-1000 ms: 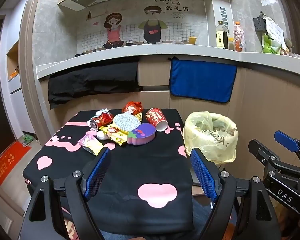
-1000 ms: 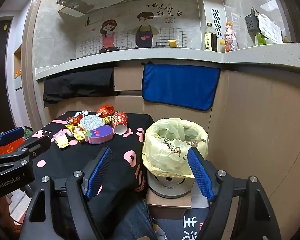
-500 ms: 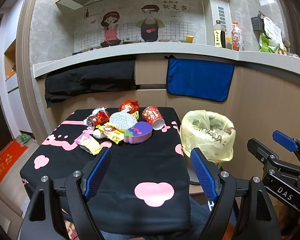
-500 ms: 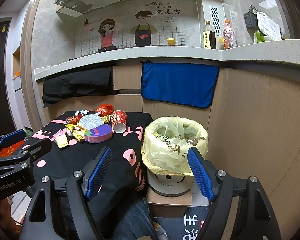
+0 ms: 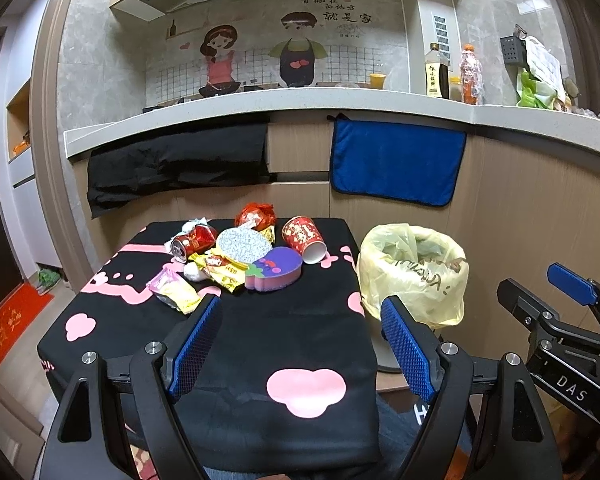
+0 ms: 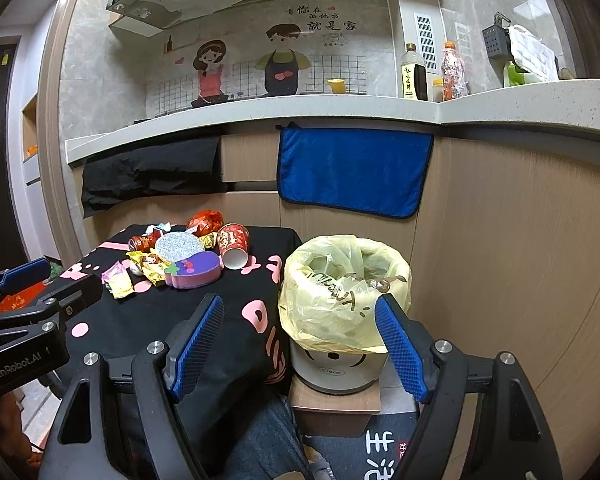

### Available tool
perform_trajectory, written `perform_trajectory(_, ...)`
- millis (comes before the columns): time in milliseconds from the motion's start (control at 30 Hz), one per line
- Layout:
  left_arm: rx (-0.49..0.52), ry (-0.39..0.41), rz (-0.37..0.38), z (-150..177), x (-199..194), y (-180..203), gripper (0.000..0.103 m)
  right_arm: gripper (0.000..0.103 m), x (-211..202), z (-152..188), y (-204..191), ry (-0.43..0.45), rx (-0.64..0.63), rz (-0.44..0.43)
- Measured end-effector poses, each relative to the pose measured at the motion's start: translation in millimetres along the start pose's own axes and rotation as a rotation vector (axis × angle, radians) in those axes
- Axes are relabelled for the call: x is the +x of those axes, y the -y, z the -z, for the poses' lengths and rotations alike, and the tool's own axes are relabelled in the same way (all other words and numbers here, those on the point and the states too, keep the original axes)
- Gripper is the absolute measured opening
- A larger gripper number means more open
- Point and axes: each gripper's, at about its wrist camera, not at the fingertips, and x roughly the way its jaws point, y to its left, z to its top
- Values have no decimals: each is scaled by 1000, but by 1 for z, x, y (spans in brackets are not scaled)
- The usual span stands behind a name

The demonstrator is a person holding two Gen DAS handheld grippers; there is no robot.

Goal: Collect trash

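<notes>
Trash sits heaped at the far end of the bench [image 5: 260, 336]: a crushed red can [image 5: 191, 241], a red paper cup [image 5: 305, 237] on its side, a purple sponge [image 5: 274, 272], yellow snack wrappers [image 5: 175, 290]. Both tools hang over the near edge with nothing between their blue pads, the left tool [image 5: 300, 344] spread wide above the black cloth, the right tool [image 6: 300, 340] spread wide in front of the bin [image 6: 342, 284] with its yellow bag, just beside the bench.

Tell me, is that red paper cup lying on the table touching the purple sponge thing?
Apart. In the left wrist view a strip of black tablecloth shows between the red paper cup and the purple sponge.
</notes>
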Motion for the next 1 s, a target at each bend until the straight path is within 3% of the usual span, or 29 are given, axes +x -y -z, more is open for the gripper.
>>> perform_trajectory(1000,-16,7,-3,0,0,-2,81,76,1,3,-1,-7,10,-1)
